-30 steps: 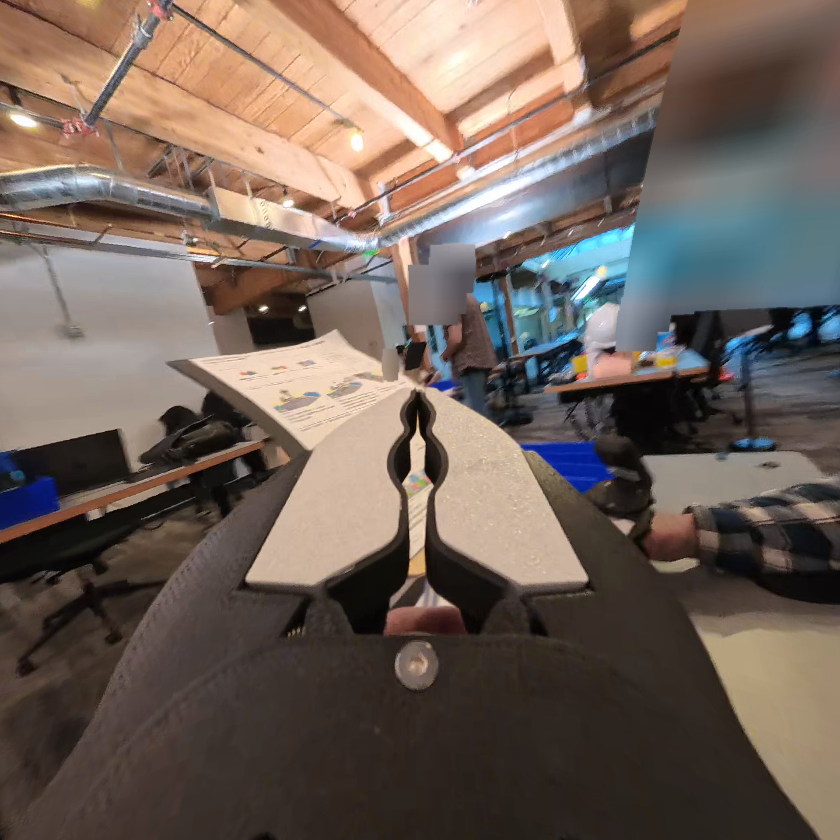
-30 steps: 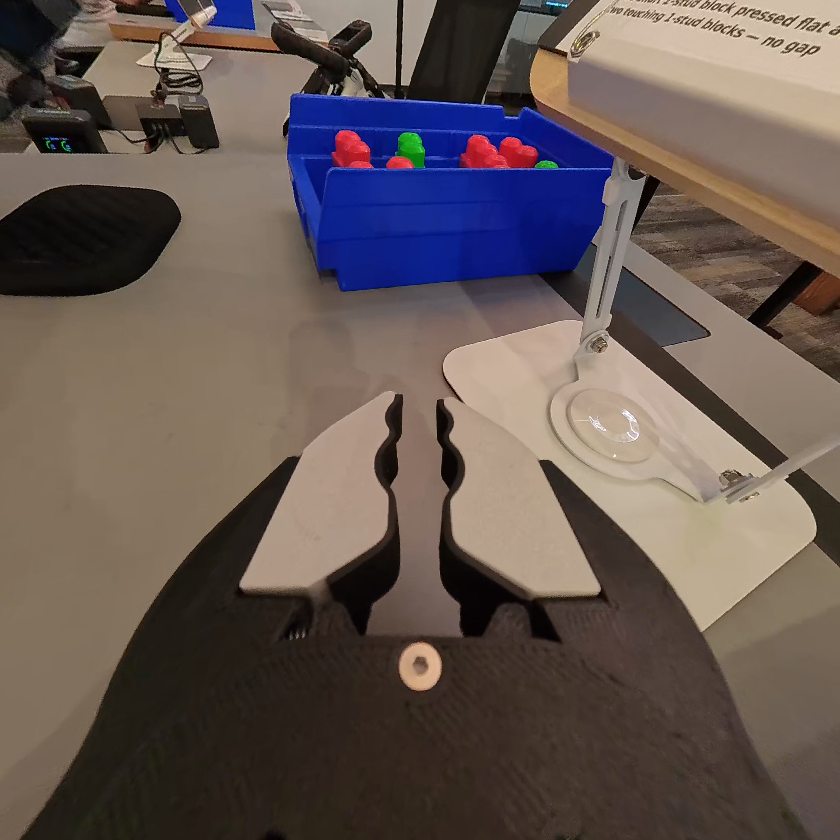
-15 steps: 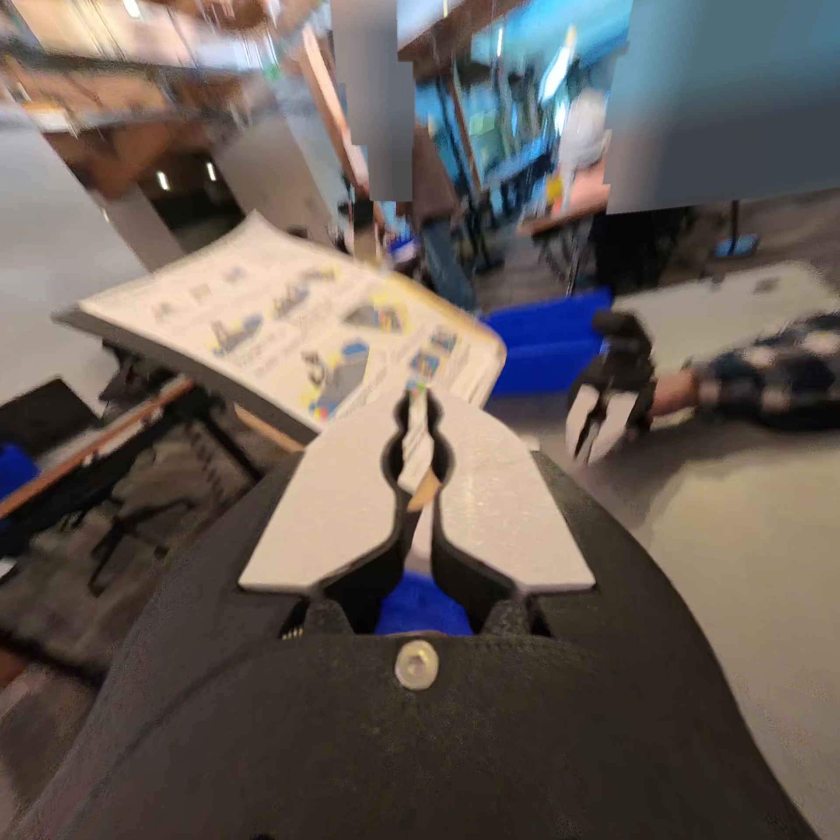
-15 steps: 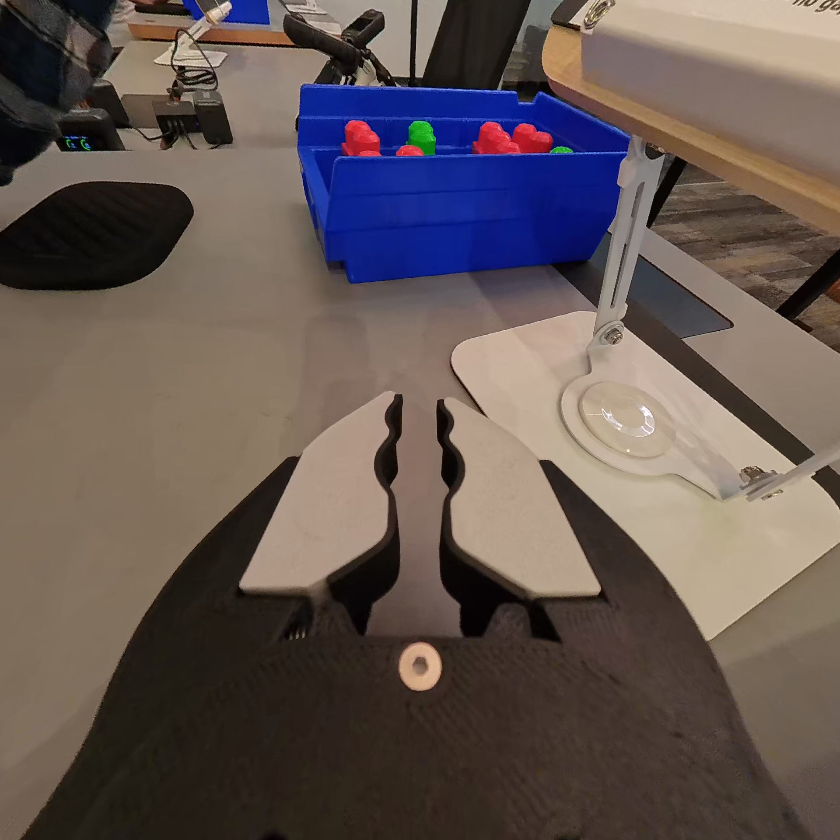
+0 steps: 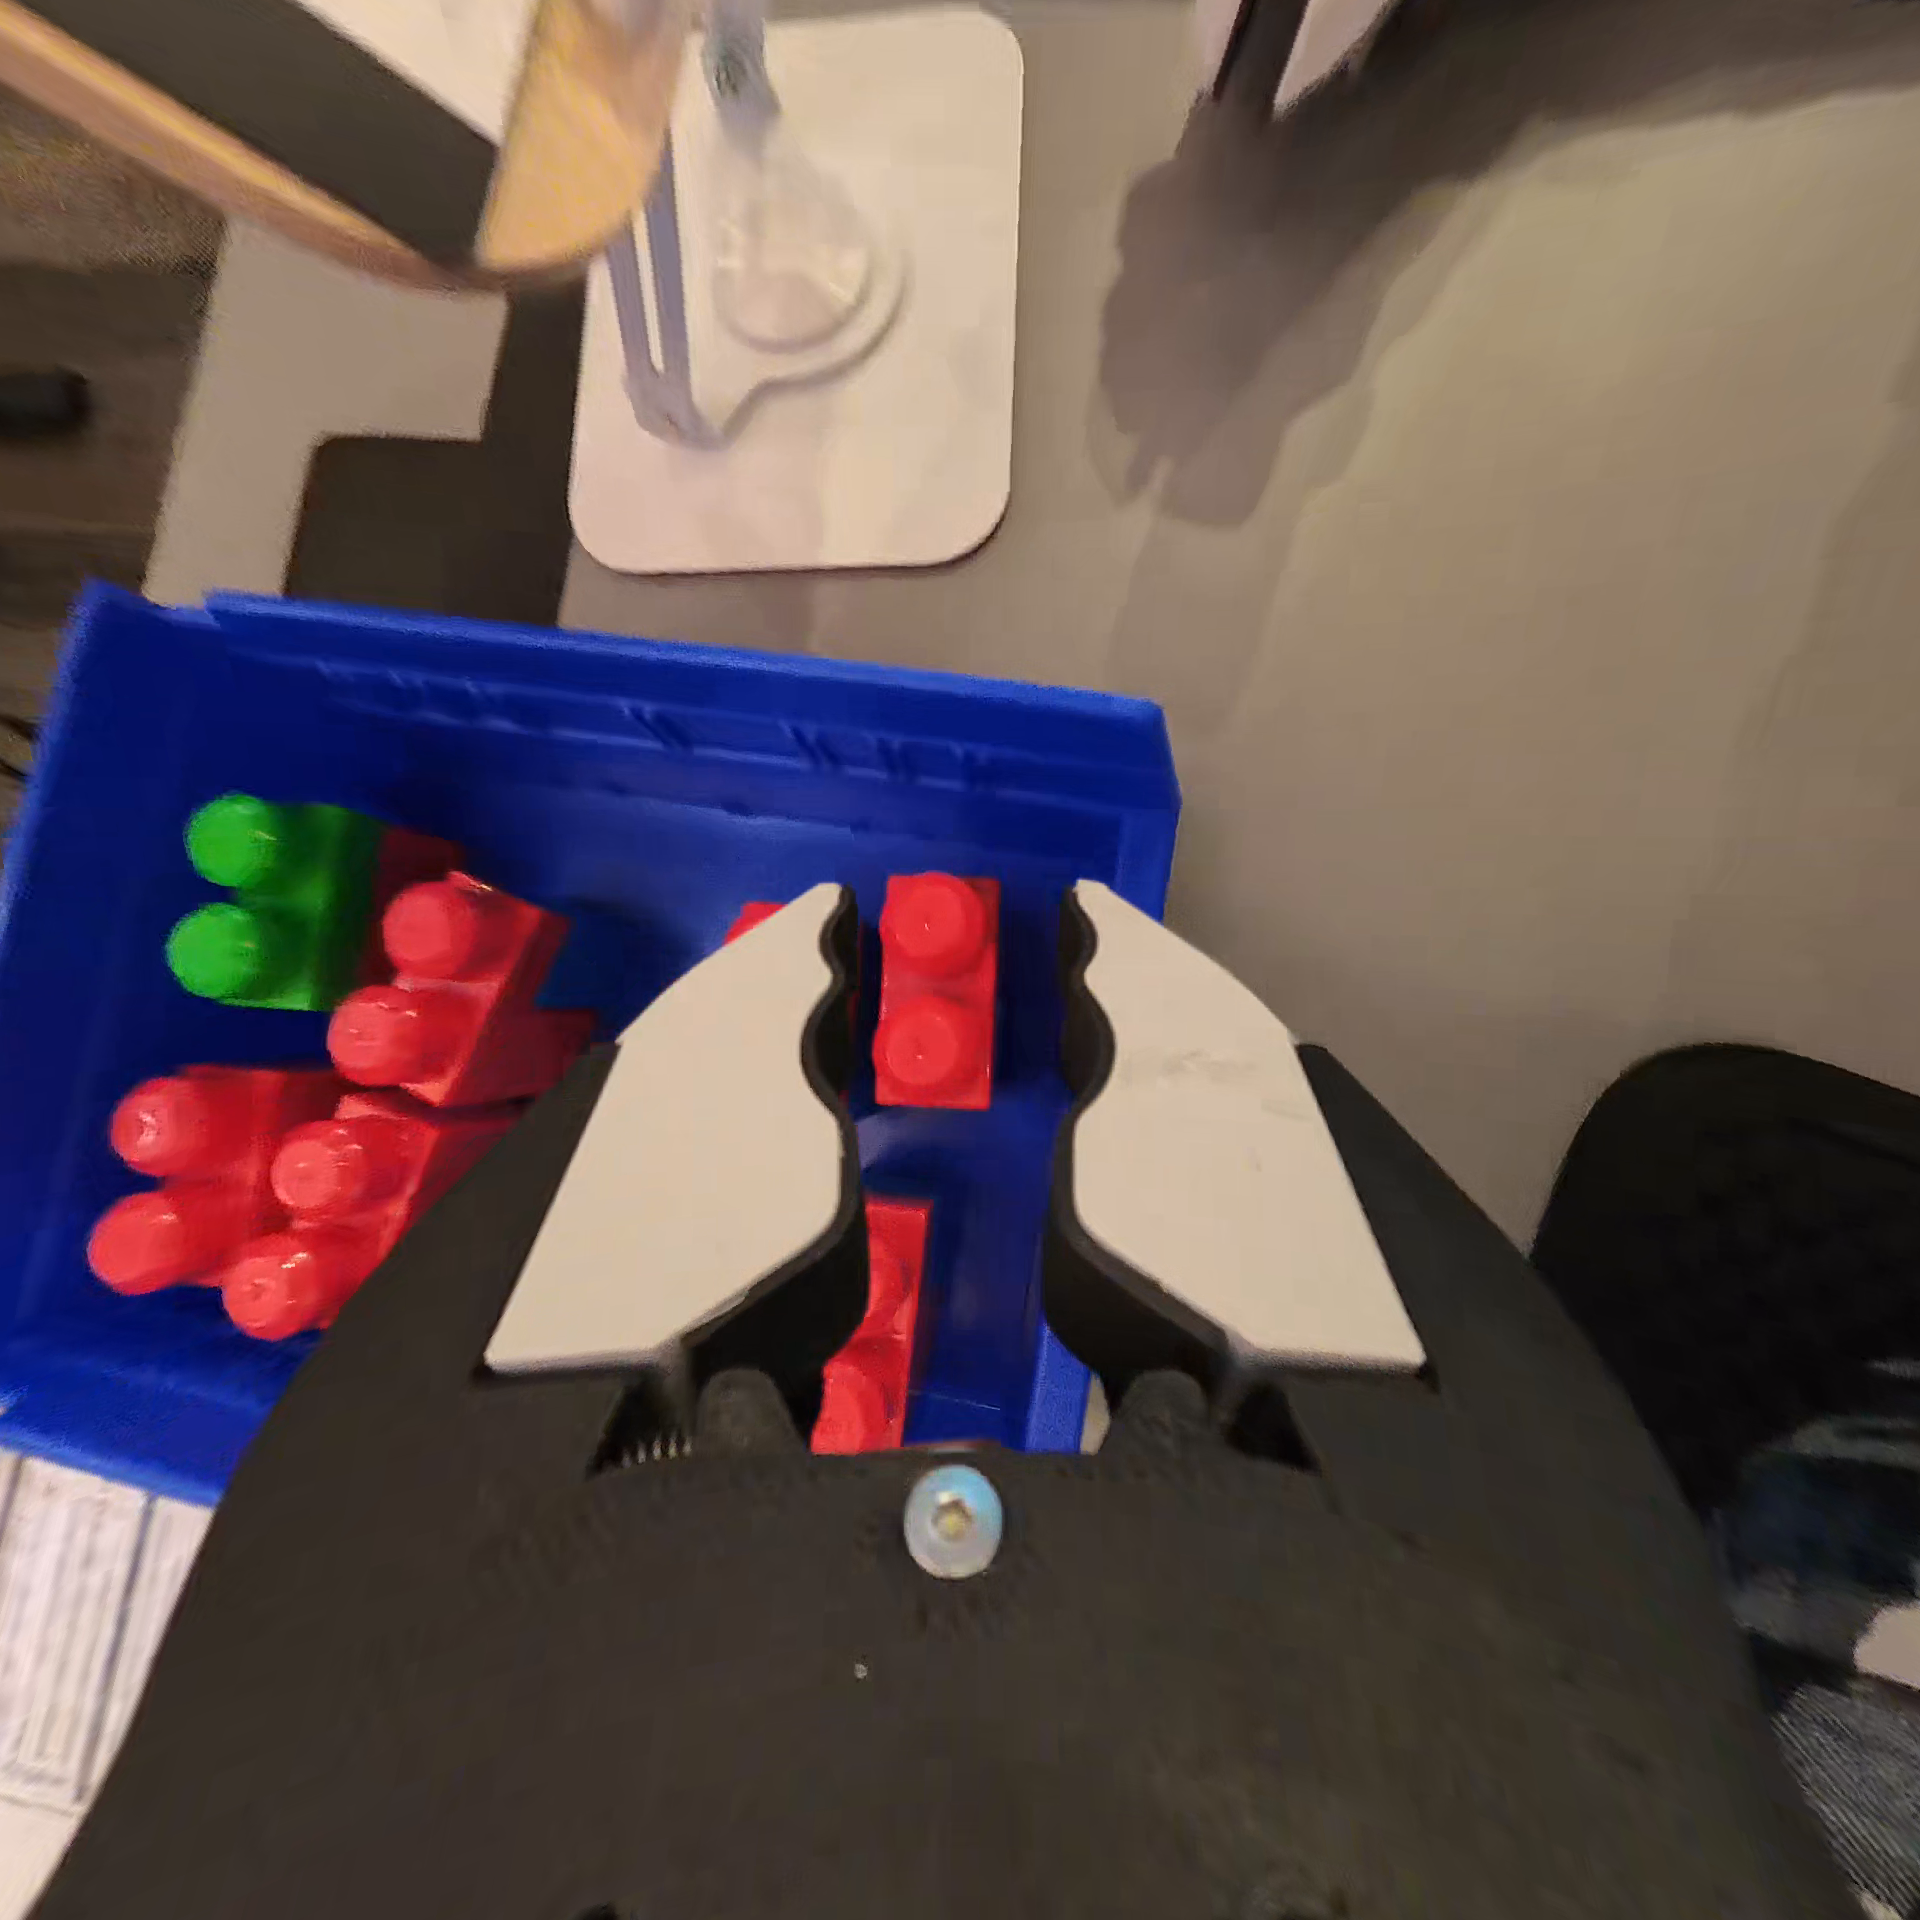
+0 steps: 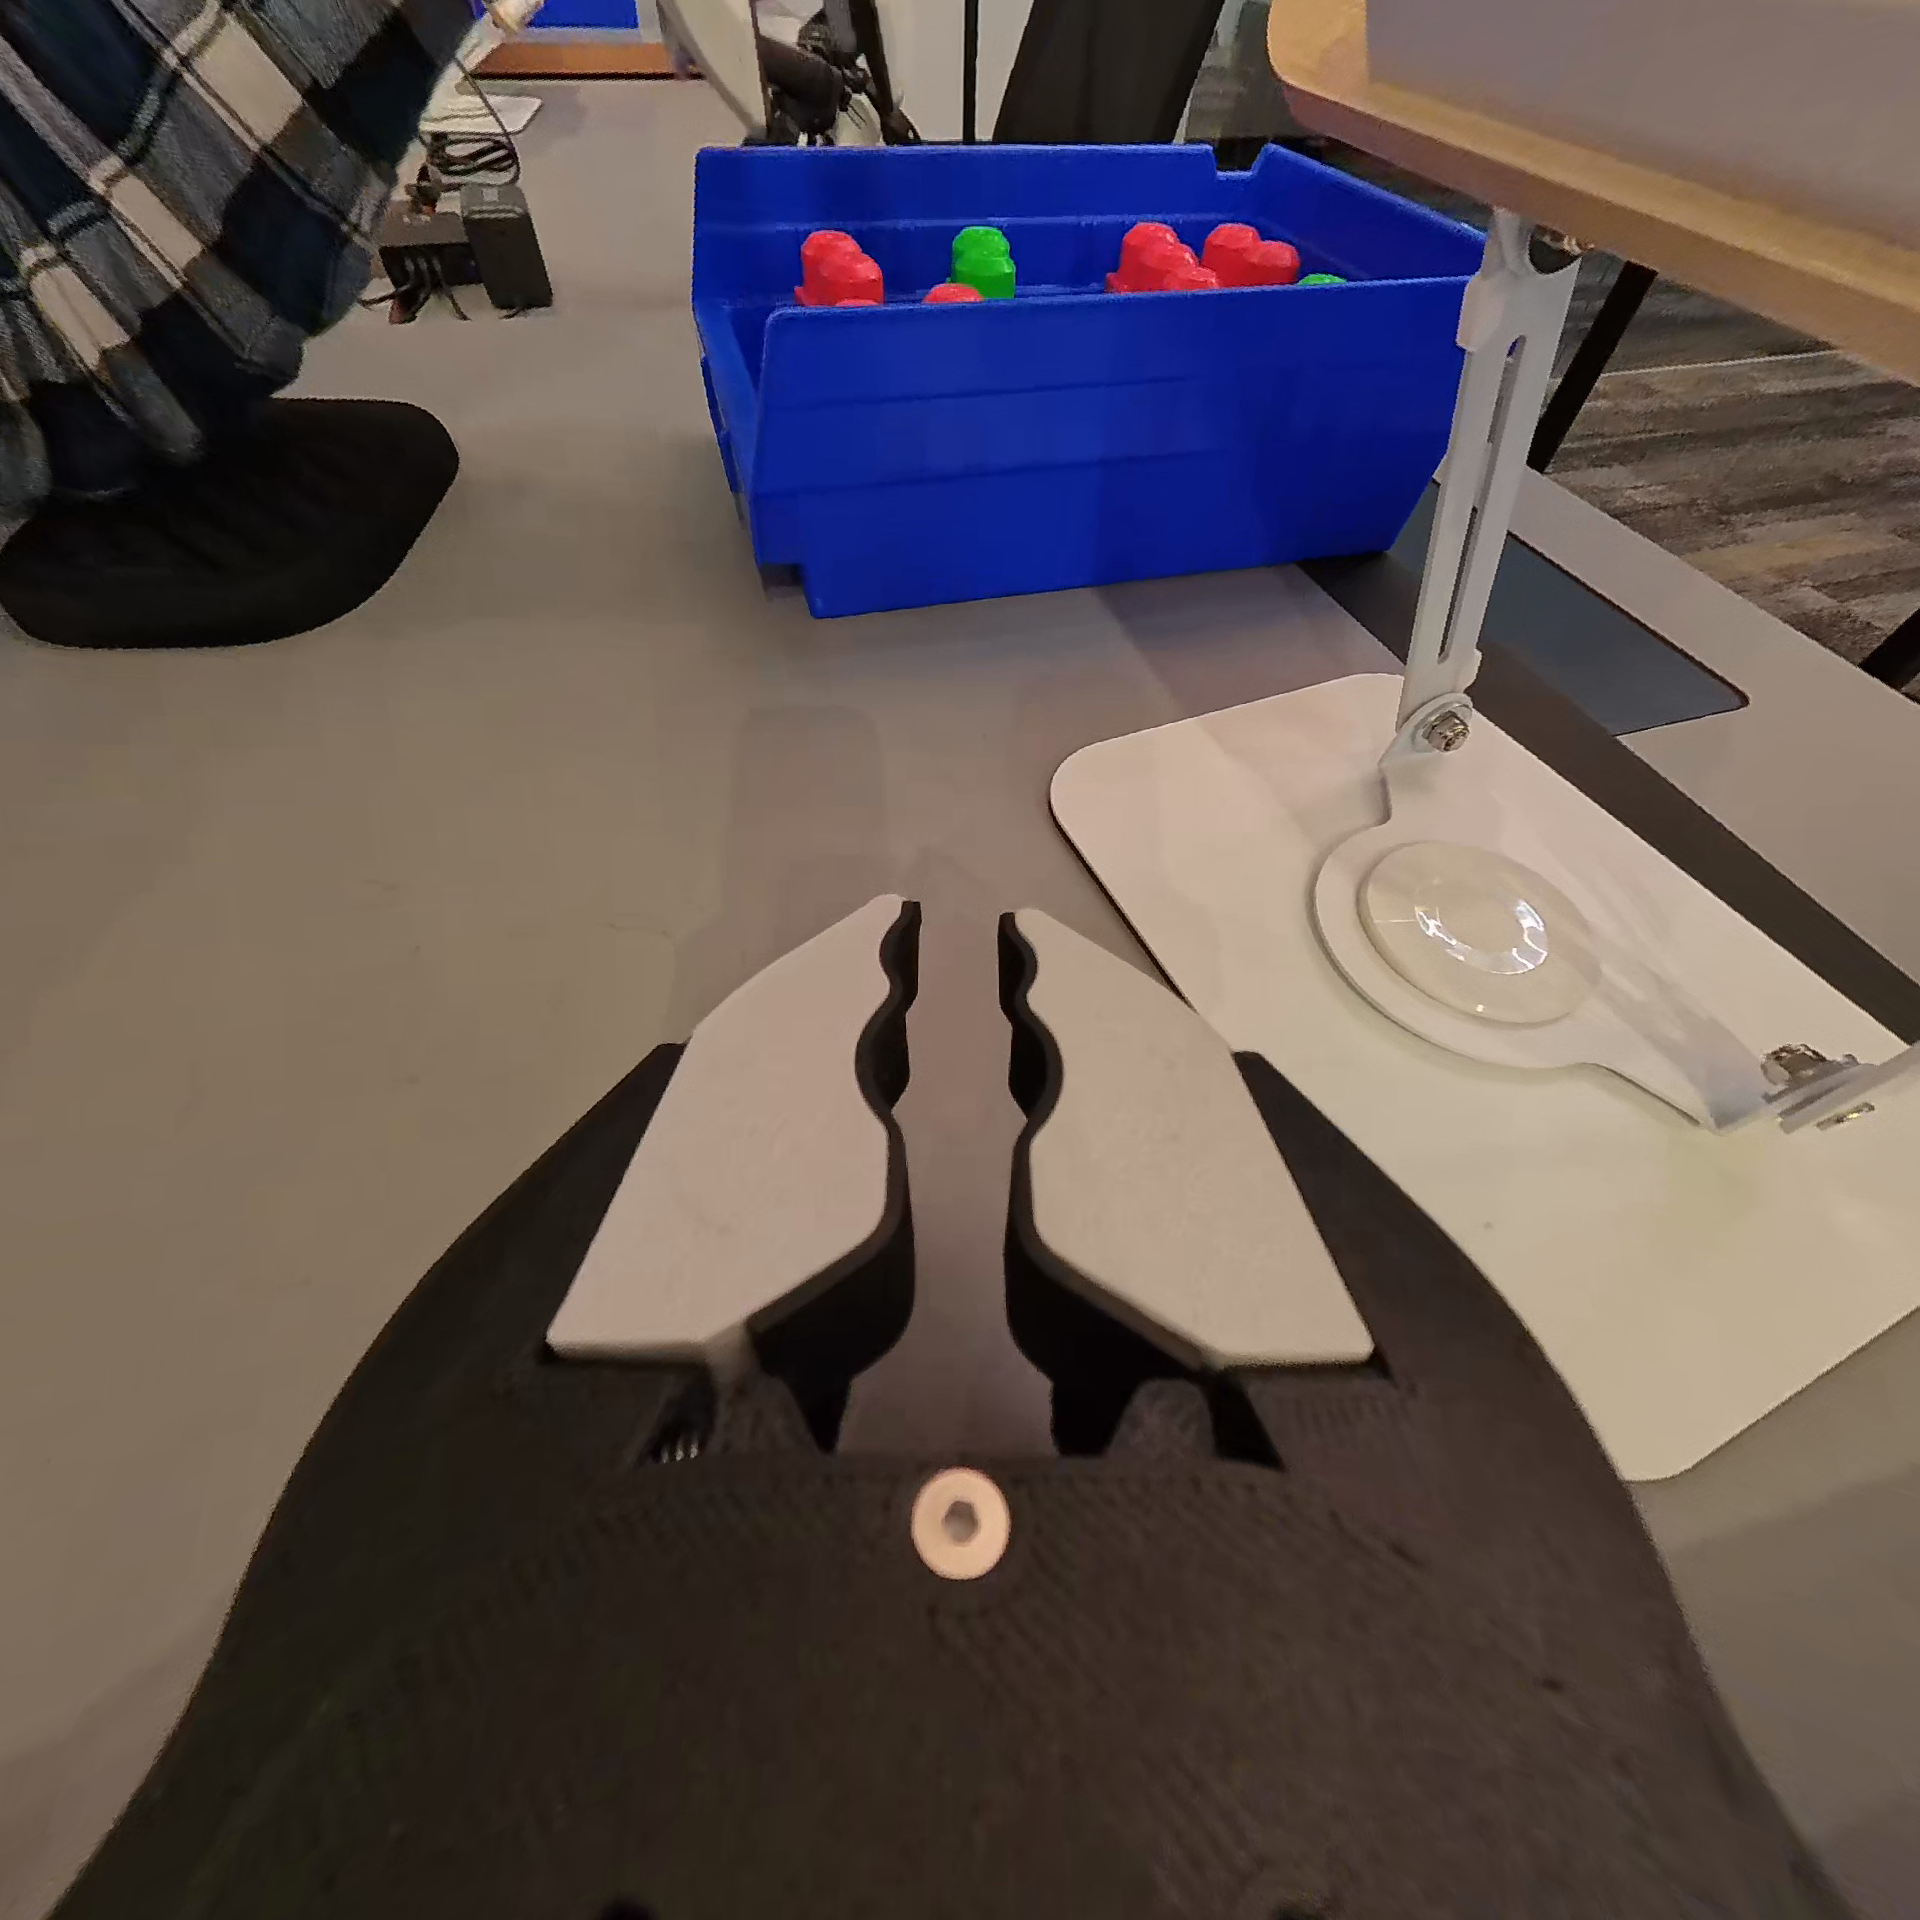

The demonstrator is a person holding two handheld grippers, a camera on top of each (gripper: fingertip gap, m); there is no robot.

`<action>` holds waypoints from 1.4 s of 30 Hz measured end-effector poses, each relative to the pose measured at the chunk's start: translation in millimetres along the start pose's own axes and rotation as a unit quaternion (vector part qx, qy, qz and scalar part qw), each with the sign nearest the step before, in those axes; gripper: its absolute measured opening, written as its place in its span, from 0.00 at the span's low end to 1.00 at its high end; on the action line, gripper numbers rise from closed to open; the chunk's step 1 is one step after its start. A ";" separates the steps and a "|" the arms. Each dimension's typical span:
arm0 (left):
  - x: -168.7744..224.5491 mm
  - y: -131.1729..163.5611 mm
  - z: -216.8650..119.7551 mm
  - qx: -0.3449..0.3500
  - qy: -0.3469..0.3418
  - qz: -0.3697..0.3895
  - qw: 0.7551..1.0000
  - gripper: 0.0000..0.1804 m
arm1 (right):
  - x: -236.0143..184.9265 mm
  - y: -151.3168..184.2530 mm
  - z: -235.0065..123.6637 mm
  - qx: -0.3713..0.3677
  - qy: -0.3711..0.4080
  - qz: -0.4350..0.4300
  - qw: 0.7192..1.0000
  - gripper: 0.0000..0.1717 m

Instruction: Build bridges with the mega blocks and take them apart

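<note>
A shared workshop-style office: a grey worktable (image 6: pixel 416 831), a blue parts bin (image 6: pixel 1091 447) of plastic blocks, chargers and cables (image 6: pixel 457 249) behind, a white document stand (image 6: pixel 1455 935), grey carpet tiles (image 6: pixel 1766 468).

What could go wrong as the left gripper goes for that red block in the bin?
The left gripper is open around a red block, with a gap at the right pad, so it may close off-centre and tip it. The bin wall lies close by the right finger and might snag it. Blur suggests fast motion, risking overshoot.
</note>
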State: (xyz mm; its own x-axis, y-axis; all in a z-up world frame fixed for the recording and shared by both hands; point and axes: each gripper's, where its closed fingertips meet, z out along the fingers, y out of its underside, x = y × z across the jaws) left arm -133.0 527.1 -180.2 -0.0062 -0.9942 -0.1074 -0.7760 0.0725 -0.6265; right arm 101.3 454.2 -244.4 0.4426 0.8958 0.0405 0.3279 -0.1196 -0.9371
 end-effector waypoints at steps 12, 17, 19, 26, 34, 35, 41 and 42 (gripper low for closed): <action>3.0 54.0 20.3 -0.051 0.029 -0.063 0.996 0.18 | -1.2 0.6 0.4 -0.001 -0.005 0.001 1.000 0.08; -0.4 57.3 26.2 -0.058 0.016 -0.059 0.996 0.19 | -1.4 1.0 0.6 -0.002 -0.005 -0.001 1.000 0.08; -3.0 57.1 28.7 -0.073 0.005 -0.050 0.996 0.19 | -1.4 1.2 0.7 -0.003 -0.005 0.000 1.000 0.08; -3.7 63.7 45.5 -0.117 0.005 -0.045 0.992 0.24 | -1.9 -0.3 -0.2 0.000 -0.006 -0.002 1.000 0.08; -2.2 60.5 52.8 -0.135 0.003 -0.023 0.991 0.17 | -2.9 -1.6 -0.1 0.000 -0.006 -0.006 1.000 0.08; -3.6 59.4 52.1 -0.134 -0.004 -0.016 0.991 0.17 | -3.1 -2.2 -0.3 0.001 -0.006 -0.007 1.000 0.08; -5.1 37.4 18.8 -0.078 -0.037 -0.005 0.996 0.17 | -2.7 -7.7 -3.0 0.011 -0.003 -0.011 1.000 0.09; -4.8 32.3 9.0 -0.068 -0.049 -0.002 0.997 0.17 | -2.8 -10.9 -4.1 0.017 -0.002 -0.009 1.000 0.10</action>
State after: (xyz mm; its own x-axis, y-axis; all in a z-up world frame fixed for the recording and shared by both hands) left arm -152.4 534.9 -206.9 0.0522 -0.9816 -0.1839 -0.8538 0.0517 -0.5180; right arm 100.0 451.2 -232.8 0.4330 0.8996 0.0567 0.3069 -0.0880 -0.9477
